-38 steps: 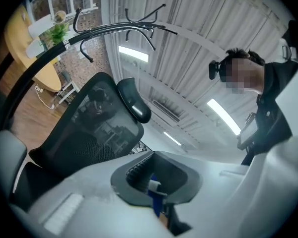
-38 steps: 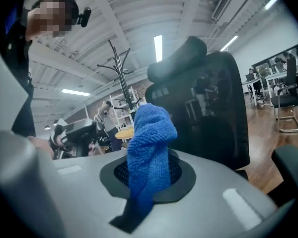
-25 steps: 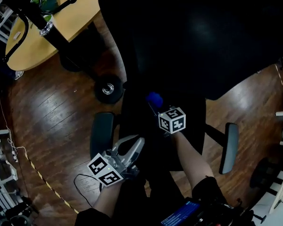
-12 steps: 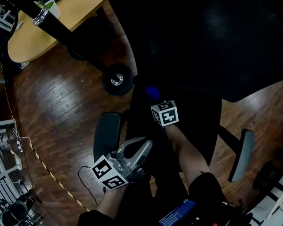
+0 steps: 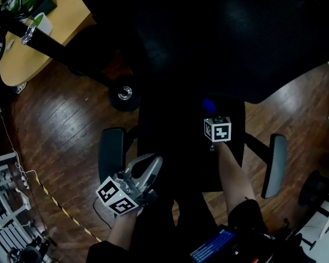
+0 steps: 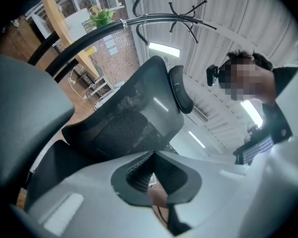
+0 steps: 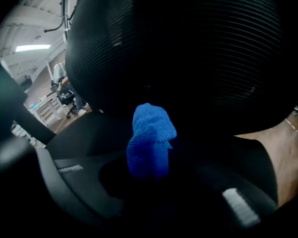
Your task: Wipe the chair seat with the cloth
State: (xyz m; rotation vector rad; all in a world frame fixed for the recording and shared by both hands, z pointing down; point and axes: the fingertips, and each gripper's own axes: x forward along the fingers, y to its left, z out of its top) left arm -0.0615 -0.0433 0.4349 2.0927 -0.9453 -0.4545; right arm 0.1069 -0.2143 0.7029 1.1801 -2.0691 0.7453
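Cloth (image 7: 150, 142), pinched in right tongs (image 7: 152, 170)

Steep overhead head view; both gripper views low, close, toward the shared backrest (image 6: 129, 114).

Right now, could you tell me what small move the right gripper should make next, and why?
Probably pull the cloth back along the seat toward the person: the right gripper grips it at the seat's far end, by the backrest, so most of the seat lies nearer.
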